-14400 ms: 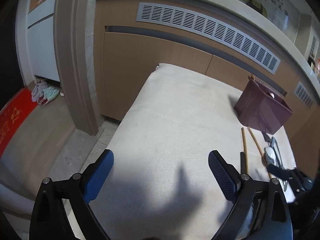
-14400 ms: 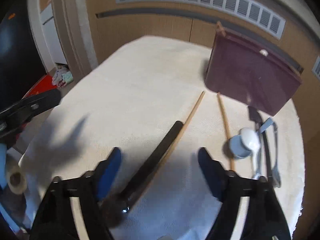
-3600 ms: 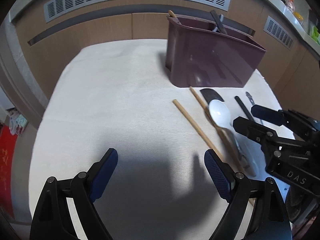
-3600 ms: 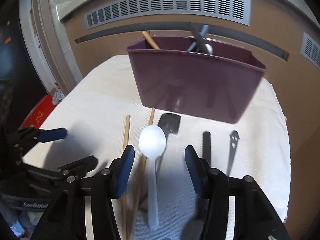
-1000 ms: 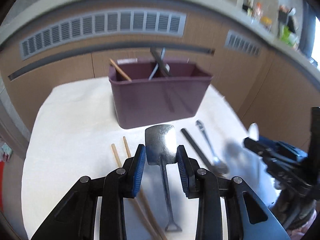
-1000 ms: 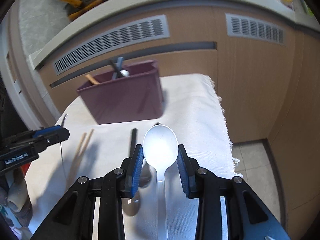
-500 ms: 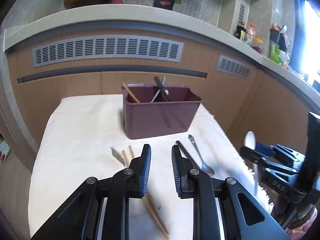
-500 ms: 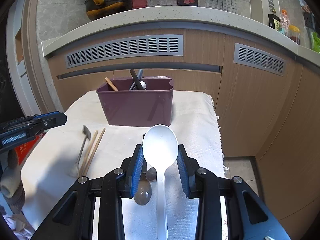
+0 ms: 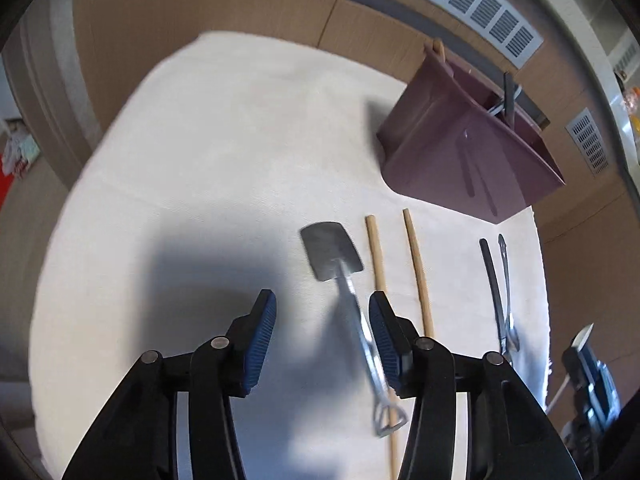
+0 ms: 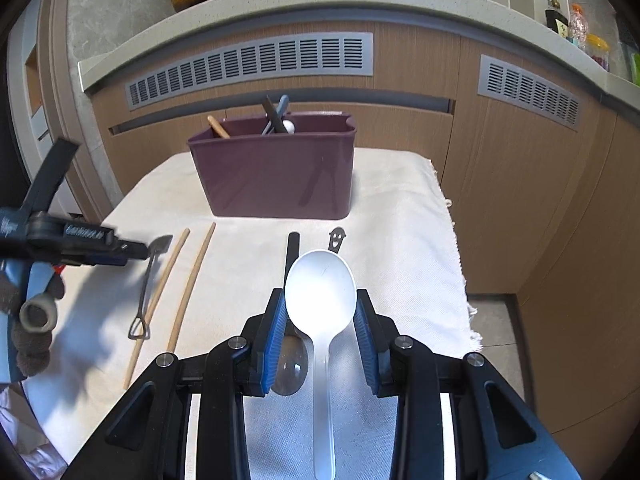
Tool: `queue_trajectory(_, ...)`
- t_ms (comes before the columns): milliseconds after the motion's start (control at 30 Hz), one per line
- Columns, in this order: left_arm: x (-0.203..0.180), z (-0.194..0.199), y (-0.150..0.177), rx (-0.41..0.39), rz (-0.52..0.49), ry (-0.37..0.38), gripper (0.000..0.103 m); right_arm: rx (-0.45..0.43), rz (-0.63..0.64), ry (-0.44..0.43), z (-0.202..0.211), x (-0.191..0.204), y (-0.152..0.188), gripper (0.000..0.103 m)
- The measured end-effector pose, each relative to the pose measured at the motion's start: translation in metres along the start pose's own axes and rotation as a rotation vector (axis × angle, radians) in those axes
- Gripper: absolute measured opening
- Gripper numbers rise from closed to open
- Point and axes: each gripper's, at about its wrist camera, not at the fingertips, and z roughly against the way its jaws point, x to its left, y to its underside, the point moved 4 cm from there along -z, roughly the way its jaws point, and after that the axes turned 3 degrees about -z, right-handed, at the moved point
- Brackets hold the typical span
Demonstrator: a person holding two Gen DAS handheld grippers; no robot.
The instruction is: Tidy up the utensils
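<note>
While the left gripper (image 9: 322, 320) hangs over the cream cloth (image 9: 208, 128), its jaws are opening w/ the handle of the small metal spatula (image 9: 334, 250) lying between them, close to the right pad; the pads don't press on it. Spatula lies flat on the cloth, blade toward the far side, loop end near (blurred in the left wrist view). Just right of it lie two wooden chopsticks (image 9: 416, 264), roughly parallel, a little apart. Further right, near the cloth's right edge, a black-handled utensil (image 9: 491, 276) and a metal one (image 9: 505, 264) lie side by side.

Right gripper (image 10: 320, 312) is clamped on the bowl of the white plastic spoon (image 10: 320, 284), pads on both sides, handle running back toward the camera (bowl faces up). Under it, a metal spoon bowl (image 10: 290, 364) rests on the cloth.

Maroon utensil bin (image 10: 276, 176) stands upright at the far side of the cloth, already holding a wooden stick at its left end plus dark & metal handles nearer the middle; which compartment, can't tell. Gloved hand (image 10: 28, 320) carries the left gripper at the left edge of the right wrist view.
</note>
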Motion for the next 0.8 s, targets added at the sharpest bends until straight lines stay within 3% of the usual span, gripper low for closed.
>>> queue_trajectory(133, -0.01, -0.02, -0.015, 0.02, -0.005, -0.087, 0.058, 0.017, -0.001, -0.008, -0.005, 0.0, 0.008, 0.032)
queue_trajectory(233, -0.022, -0.03, -0.023, 0.043, -0.088, -0.145, 0.058, 0.026, -0.005, -0.008, -0.007, -0.003, 0.011, 0.032)
queue_trajectory(300, -0.031, -0.032, -0.024, 0.038, -0.178, -0.173, 0.048, 0.023, -0.013, -0.011, -0.007, -0.005, 0.011, 0.032)
queue_trajectory(333, -0.037, -0.031, -0.022, 0.036, -0.228, -0.169, 0.037, 0.021, -0.018, -0.013, -0.007, -0.006, 0.011, 0.032)
queue_trajectory(400, -0.042, -0.024, -0.014, 0.022, -0.294, -0.19, 0.033, 0.015, -0.03, -0.02, -0.005, -0.007, 0.011, 0.032)
queue_trajectory(500, -0.045, -0.004, 0.011, -0.064, -0.352, -0.169, 0.033, -0.001, -0.038, -0.037, -0.001, -0.008, 0.01, 0.032)
queue_trajectory(633, -0.045, 0.031, 0.043, -0.169, -0.34, -0.091, 0.033, -0.01, -0.025, -0.052, 0.005, -0.003, 0.004, 0.032)
queue_trajectory(800, -0.056, 0.072, 0.06, -0.299, -0.342, -0.026, 0.033, -0.031, -0.012, -0.049, 0.015, 0.002, -0.004, 0.032)
